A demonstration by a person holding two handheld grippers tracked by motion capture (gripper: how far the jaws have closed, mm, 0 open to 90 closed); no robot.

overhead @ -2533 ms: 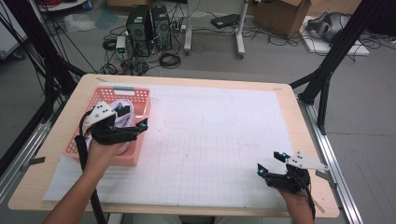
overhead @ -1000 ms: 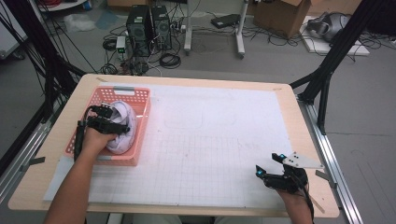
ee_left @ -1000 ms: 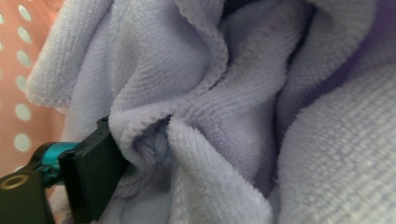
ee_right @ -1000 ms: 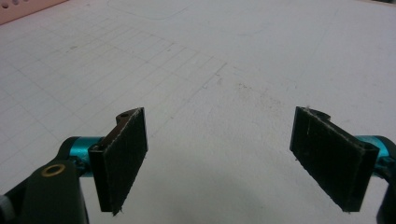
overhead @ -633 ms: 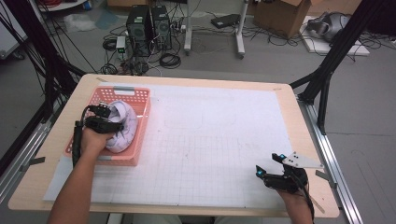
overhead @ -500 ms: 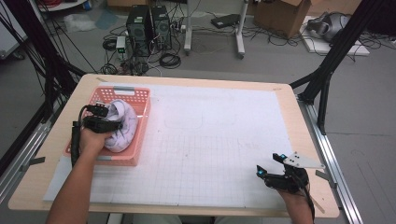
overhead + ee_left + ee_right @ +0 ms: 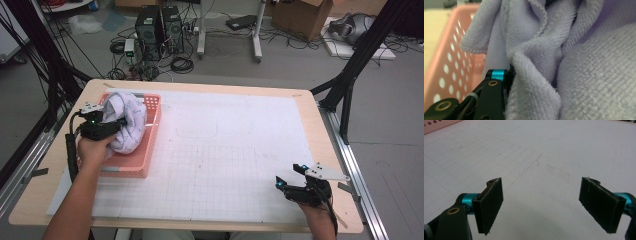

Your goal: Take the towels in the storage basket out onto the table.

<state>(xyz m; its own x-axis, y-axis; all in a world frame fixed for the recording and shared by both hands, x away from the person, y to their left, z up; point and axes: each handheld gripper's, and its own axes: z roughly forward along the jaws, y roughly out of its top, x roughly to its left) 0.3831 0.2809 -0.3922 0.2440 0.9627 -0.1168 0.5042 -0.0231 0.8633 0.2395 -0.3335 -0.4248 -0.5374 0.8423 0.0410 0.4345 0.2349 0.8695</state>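
The towel (image 7: 127, 122), a pale lilac terry cloth, sits bunched in the pink basket (image 7: 150, 132) at the left edge of the table (image 7: 300, 100), and most of it now stands above the basket rim. A second ago it lay lower in the basket, with the left gripper (image 7: 107, 127) open above it. The jaws have just been closing, and folds of cloth are between them. The left gripper is now clamped on the towel; in the left gripper view the cloth (image 7: 564, 62) is packed against the one jaw in sight and hides the other. Judgement: the pick is made and the lift out of the basket has begun, but the lower folds have not yet cleared the rim.

The towel lies directly ahead of the left gripper, touching it, on the side toward the table centre.

The right gripper (image 7: 290, 182) rests near the front right corner of the white grid mat (image 7: 225, 160), well apart from the towel, jaws spread wide with nothing between them (image 7: 541, 202)
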